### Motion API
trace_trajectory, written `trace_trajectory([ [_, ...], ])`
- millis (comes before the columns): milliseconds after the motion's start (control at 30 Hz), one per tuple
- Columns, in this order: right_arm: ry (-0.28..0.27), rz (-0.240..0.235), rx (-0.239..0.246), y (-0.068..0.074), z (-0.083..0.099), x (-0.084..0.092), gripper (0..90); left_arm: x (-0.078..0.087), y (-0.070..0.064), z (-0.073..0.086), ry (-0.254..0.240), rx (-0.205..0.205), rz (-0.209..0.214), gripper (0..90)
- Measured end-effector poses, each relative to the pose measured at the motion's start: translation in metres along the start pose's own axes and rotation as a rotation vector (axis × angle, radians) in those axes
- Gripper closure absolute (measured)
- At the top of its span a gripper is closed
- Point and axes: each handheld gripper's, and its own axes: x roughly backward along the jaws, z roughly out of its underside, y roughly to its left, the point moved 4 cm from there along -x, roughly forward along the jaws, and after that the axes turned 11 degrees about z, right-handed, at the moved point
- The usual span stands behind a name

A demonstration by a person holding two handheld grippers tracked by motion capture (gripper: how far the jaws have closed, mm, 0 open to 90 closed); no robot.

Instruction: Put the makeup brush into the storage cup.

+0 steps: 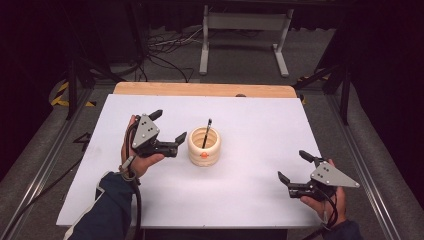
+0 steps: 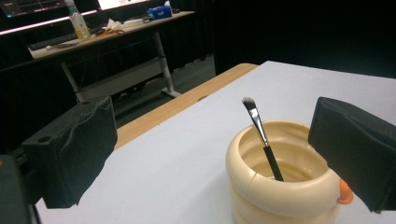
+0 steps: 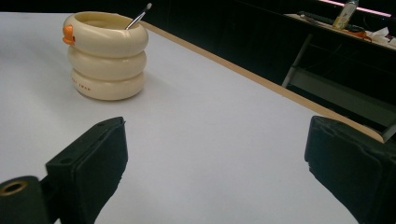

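A cream cup [image 1: 204, 146] holding a brush [image 1: 206, 132] stands mid-bench. The left gripper [image 1: 168, 128] sits just left of it, jaws open. The right gripper [image 1: 295, 167] waits near right, jaws open.

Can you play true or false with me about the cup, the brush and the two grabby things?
1. The brush stands inside the cream cup. True.
2. The cup lies tipped over. False: it stands upright on the white table.
3. The left tool is open, next to the cup. True.
4. The right tool holds the brush. False: it is open, holding nothing, away from the cup.
5. The cup has an orange bit on it. True.
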Motion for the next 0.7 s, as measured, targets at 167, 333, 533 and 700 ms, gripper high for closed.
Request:
trace_trajectory([
  [167, 0.000, -0.003, 0.003, 0.001, 0.000, 0.000, 6.3, 0.006, -0.001, 0.005, 0.014, -0.012, 0.000, 1.9],
  [333, 0.001, -0.004, 0.005, 0.001, 0.000, 0.000, 6.3, 0.012, -0.002, 0.008, 0.016, -0.022, -0.003, 2.0],
  [533, -0.001, -0.004, 0.007, 0.001, 0.000, 0.000, 6.3, 0.019, -0.002, 0.012, 0.024, -0.025, -0.003, 2.2],
  [700, -0.001, -0.005, 0.005, 0.001, 0.000, 0.000, 6.3, 0.025, -0.003, 0.015, 0.030, -0.029, -0.004, 2.2],
])
